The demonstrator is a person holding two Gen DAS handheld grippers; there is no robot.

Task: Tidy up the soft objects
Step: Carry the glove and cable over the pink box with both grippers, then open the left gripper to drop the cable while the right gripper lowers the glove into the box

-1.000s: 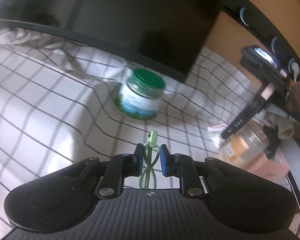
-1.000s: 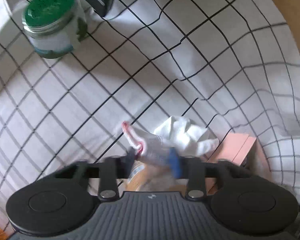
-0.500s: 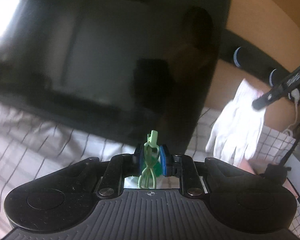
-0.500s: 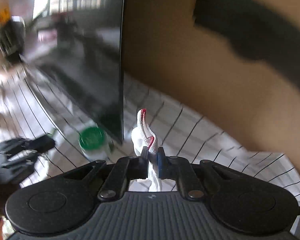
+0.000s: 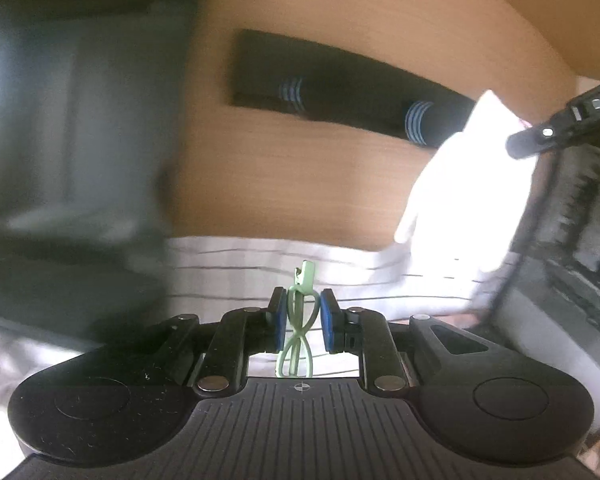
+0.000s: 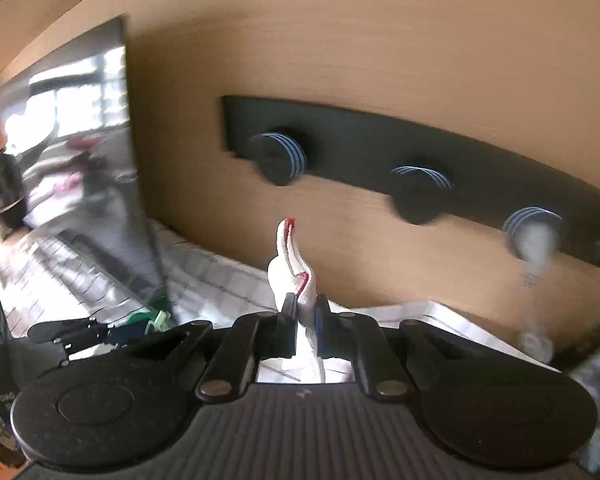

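Left gripper [image 5: 303, 320]: jaws narrow, pinching a pale green clip [image 5: 300, 320] held upright. Right gripper [image 6: 303, 322]: jaws closed on the red-edged cuff of a white glove [image 6: 296, 276], which hangs above the checked cloth [image 6: 220, 276]. Beyond, wood wall with black peg rail [image 6: 380, 148]; dark, blurred screen [image 5: 60, 120] at left, probably a monitor.

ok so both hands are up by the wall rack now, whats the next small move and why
Probably bring the green clip in the left gripper across to the white glove that the right gripper pinches by its red-edged cuff. Both already face the black peg rack, and the glove hangs free.
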